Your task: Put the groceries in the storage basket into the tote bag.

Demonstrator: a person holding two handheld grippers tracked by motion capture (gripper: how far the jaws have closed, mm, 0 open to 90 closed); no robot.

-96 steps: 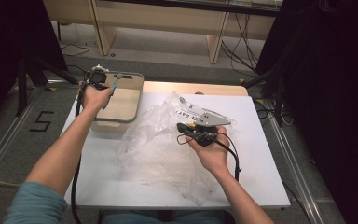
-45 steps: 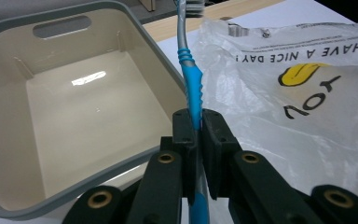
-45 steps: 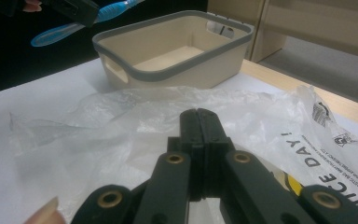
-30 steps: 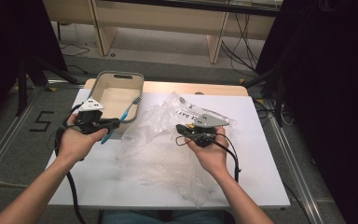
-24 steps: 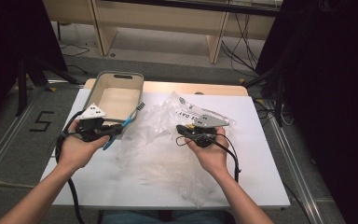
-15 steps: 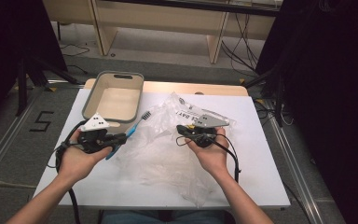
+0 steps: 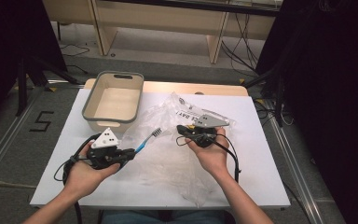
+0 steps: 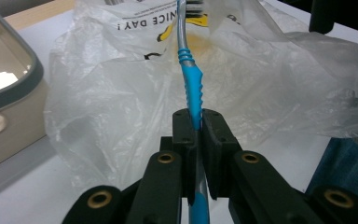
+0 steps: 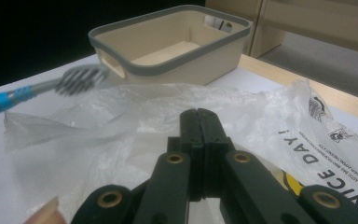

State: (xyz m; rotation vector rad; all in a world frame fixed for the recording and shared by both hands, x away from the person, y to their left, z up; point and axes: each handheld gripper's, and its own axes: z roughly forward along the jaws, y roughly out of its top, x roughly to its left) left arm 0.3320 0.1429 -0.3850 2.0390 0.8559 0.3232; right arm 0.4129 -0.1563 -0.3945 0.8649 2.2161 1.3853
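A blue and grey toothbrush (image 7: 147,140) sticks out of my left gripper (image 7: 131,151), which is shut on its handle. In the left gripper view the handle (image 8: 191,88) runs up from between the pads (image 8: 196,119), over a crumpled clear plastic bag (image 8: 121,93). The bristle head (image 9: 81,77) hovers just left of my right gripper (image 7: 181,129). That gripper's jaws are pressed together (image 9: 198,116) at the bag's raised edge (image 9: 135,116), pinching the thin film. The bag (image 7: 168,163) lies spread over the middle of the white table.
A beige basket with a grey rim (image 7: 109,122) stands at the back left of the table, with nothing in it. Bare white tabletop (image 7: 261,163) lies to the right of the bag. Black cables trail from both grippers toward the front edge.
My left hand has carried the toothbrush from beside the basket to the right and nearer the front. Its head now reaches over the bag near the right gripper, which has stayed put.
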